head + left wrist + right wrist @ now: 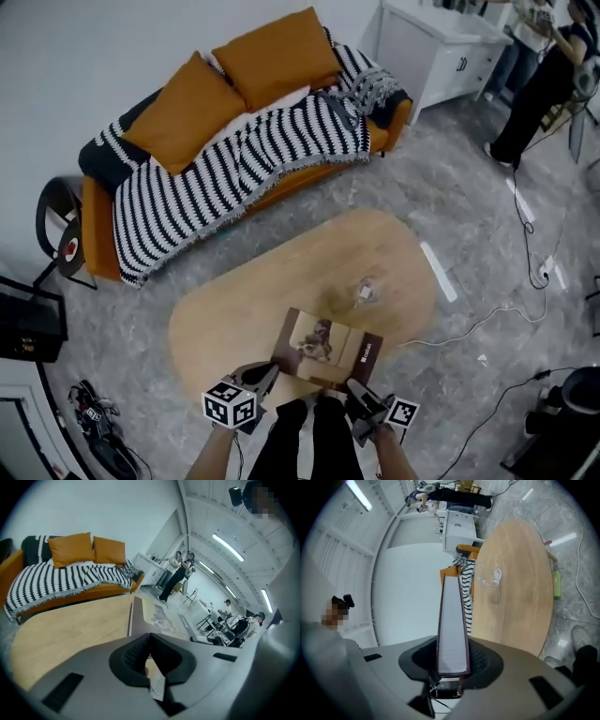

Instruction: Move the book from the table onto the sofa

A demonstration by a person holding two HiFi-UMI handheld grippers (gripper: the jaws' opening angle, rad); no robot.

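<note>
Where the two grippers meet at the bottom of the head view, the book (328, 345) hangs between them, off the table (272, 281) and above its near end. Cover faces up: sepia picture, dark brown band along the right side.

Left gripper (265, 375): on the book's near left corner. Its own view shows the jaws drawn together, pinching a thin edge of the book, with a pale leaf showing just below the pads.

Right gripper (356, 386): on the near right corner. Its own view shows the jaws clamped across the full thickness of the book, the white page block standing between the pads and running away from the camera.

Table: light wood, oval, long axis running away toward the right. A small clear glass object (366, 292) rests on it just beyond the book's far edge; exact kind not readable.

Floor (450, 216): grey marbled. Cables (487, 319) trail across it right of the table.

Sofa (98, 244): orange, well beyond the table's far end, set against the white wall. A black-and-white striped blanket (234, 159) covers most of the seat and spills over the front. Two orange cushions (183, 112) lean on the backrest, side by side.

Far right: white cabinet (436, 52) beside the sofa's end, and a person (544, 89) in dark clothes standing near it.
</note>
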